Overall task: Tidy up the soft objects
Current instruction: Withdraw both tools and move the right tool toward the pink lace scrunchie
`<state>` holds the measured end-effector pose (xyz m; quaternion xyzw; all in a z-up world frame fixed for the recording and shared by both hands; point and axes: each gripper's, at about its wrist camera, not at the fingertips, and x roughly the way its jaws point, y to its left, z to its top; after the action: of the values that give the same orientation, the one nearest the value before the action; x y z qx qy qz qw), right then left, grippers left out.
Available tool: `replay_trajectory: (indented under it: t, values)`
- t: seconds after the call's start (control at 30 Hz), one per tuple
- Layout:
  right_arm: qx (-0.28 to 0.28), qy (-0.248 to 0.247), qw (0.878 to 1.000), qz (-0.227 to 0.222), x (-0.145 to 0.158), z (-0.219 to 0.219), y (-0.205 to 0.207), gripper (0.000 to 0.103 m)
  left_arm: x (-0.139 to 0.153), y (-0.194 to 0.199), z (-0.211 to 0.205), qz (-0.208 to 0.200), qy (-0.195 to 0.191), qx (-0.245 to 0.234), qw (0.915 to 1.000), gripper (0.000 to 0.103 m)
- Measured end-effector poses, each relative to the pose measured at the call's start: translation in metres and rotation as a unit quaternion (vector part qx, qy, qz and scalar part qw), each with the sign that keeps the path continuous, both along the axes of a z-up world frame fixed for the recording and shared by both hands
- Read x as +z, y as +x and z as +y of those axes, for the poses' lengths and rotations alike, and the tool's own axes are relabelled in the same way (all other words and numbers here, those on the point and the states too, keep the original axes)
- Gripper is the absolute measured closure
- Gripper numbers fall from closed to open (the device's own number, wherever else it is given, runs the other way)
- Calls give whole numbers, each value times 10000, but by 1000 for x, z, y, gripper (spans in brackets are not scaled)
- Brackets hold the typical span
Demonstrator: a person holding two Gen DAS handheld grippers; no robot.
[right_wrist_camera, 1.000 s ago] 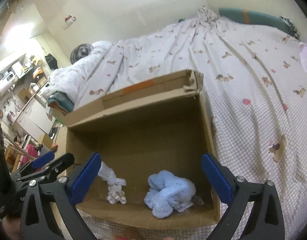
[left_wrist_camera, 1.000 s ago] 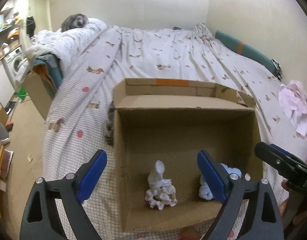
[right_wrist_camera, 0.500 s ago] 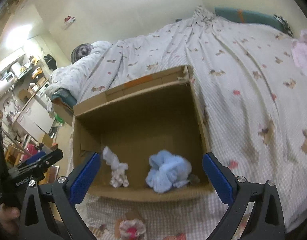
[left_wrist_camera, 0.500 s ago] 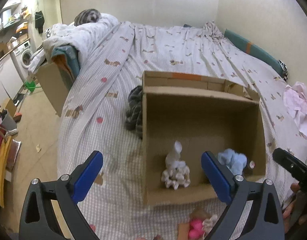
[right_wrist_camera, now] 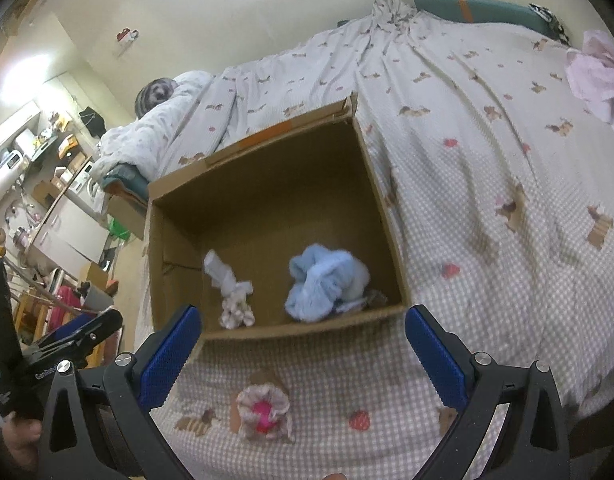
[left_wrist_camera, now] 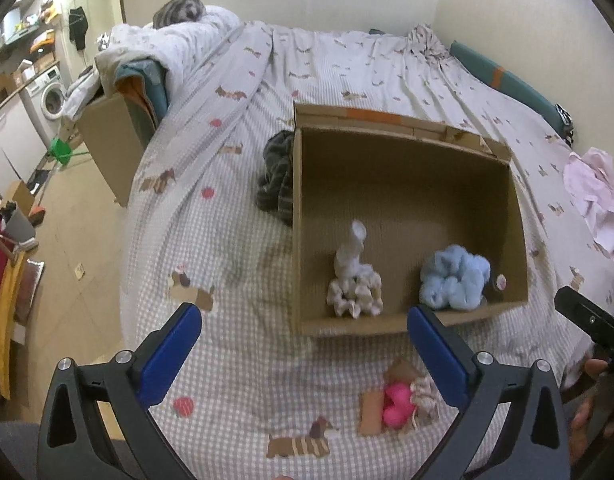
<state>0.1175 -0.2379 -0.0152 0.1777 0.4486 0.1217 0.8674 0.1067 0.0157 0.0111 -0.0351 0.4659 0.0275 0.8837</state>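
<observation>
An open brown cardboard box (left_wrist_camera: 407, 184) sits on a bed covered with a pale checked bedspread printed with little dogs (left_wrist_camera: 235, 264); everything below is placed from this box.

Inside the box, against its near wall, lies a white and cream ruffled cloth bundle (left_wrist_camera: 353, 280). Its long axis runs from the near wall toward the far wall, with a narrow white tail pointing at the far wall and the frilled end at the near wall. Beside it, toward the box's right corner, lies a fluffy light-blue cloth ball (left_wrist_camera: 453, 280), rounded, with no clear long axis.

Outside the box, just in front of its near wall, a small pink soft toy wrapped in a cream frilled cloth (left_wrist_camera: 403, 396) rests on the bedspread. Against the box's left wall a dark grey striped cloth (left_wrist_camera: 277, 176) is bunched up. Well to the right of the box lies a crumpled pale pink garment (left_wrist_camera: 595, 196).

The left gripper (left_wrist_camera: 305, 344) hangs in front of the box's near wall, its blue-padded jaws opening, spread wide with nothing between them; the pink toy lies below and just inside its right finger. The right gripper (right_wrist_camera: 303, 344) also hangs in front of the near wall, jaws spread wide and empty; the pink toy (right_wrist_camera: 265, 410) lies under the gap, nearer its left finger, and both bundles in the box lie beyond the fingertips.
</observation>
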Motion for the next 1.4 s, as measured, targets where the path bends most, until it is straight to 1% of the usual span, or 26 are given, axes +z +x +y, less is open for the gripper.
replay_trajectory:
  t: [0.17, 0.37, 0.57, 0.67, 0.73, 0.8, 0.93, 1.0, 1.1, 1.13, 1.17, 1.2, 1.27, 1.33, 1.37, 1.4]
  values:
    - [81, -64, 9999, 89, -5, 4, -13, 0, -8, -14, -1, 181, -46, -43, 9998, 0]
    - [222, -278, 9991, 251, -15, 11, -25, 0, -16, -24, 3, 319, -228, 2, 9992, 0]
    - [303, -423, 9978, 406, -23, 13, -26, 0, -23, -28, 4, 434, -162, 64, 9989, 0]
    - [302, -388, 9975, 501, -27, 12, -25, 0, -28, -27, 5, 487, -55, 96, 9988, 0]
    - [297, -327, 9973, 579, -30, 11, -24, 0, -32, -26, 7, 572, -70, 117, 9983, 0]
    - [359, -242, 9960, 781, -38, 12, -20, 0, -35, -25, 10, 640, -114, 158, 9978, 0]
    - [447, 328, 9900, 1301, -58, 11, -11, 0, -39, -25, 18, 736, -283, 255, 9966, 0]
    - [476, 387, 9854, 1587, -70, 16, -8, 0, -40, -24, 21, 755, -312, 300, 9962, 0]
    - [698, 421, 9790, 1869, -83, 32, -5, 0, -42, -23, 25, 790, -351, 365, 9956, 0]
    - [815, 402, 9769, 1934, -87, 40, -5, 2, -43, -23, 27, 812, -385, 385, 9952, 0]
    - [926, 380, 9749, 1990, -90, 49, -5, 12, -43, -23, 28, 828, -407, 398, 9949, 0]
    - [1039, 369, 9726, 2047, -93, 57, -4, 19, -44, -23, 29, 849, -434, 417, 9946, 0]
    - [1219, 288, 9689, 2136, -100, 74, -3, 21, -46, -22, 30, 885, -459, 438, 9941, 0]
    - [1331, 102, 9675, 2145, -104, 87, -2, 26, -47, -22, 31, 893, -451, 440, 9940, 0]
    - [1369, 7, 9668, 2158, -107, 92, -1, 36, -47, -22, 31, 894, -444, 438, 9940, 0]
    - [1394, -43, 9659, 2182, -110, 95, 1, 53, -48, -23, 32, 898, -438, 438, 9940, 0]
